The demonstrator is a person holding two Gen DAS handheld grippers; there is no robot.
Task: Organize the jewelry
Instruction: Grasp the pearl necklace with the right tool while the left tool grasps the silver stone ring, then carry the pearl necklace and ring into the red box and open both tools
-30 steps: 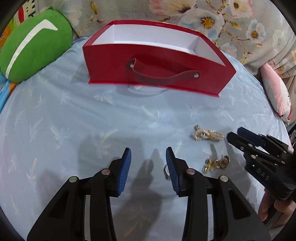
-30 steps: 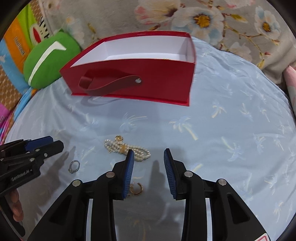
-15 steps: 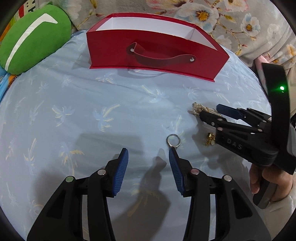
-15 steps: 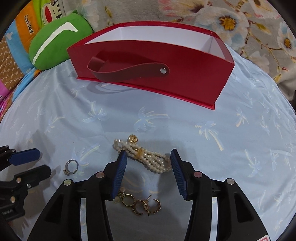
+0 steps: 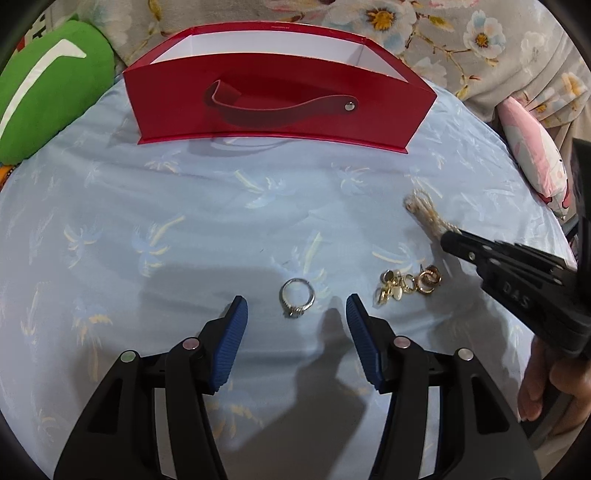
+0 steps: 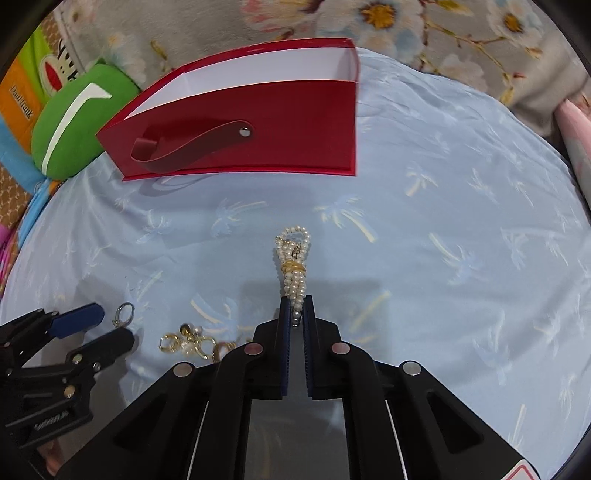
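A red open box (image 5: 280, 110) with a strap handle stands at the far side of the light blue cloth; it also shows in the right wrist view (image 6: 258, 129). My left gripper (image 5: 297, 310) is open, with a silver ring (image 5: 297, 298) lying on the cloth between its fingertips. My right gripper (image 6: 296, 306) is shut on the near end of a pearl bracelet (image 6: 293, 258), also seen in the left wrist view (image 5: 424, 214). A heap of gold earrings (image 5: 408, 284) lies to the right of the ring, and shows in the right wrist view (image 6: 192, 343).
A green cushion (image 5: 48, 99) lies left of the box. A floral blanket (image 5: 461, 33) runs behind it. A pink soft toy (image 5: 532, 155) lies at the right edge of the cloth.
My right gripper has closed on the pearl bracelet, which now points lengthwise away from it. My left gripper has shifted so the ring sits between its open fingertips.
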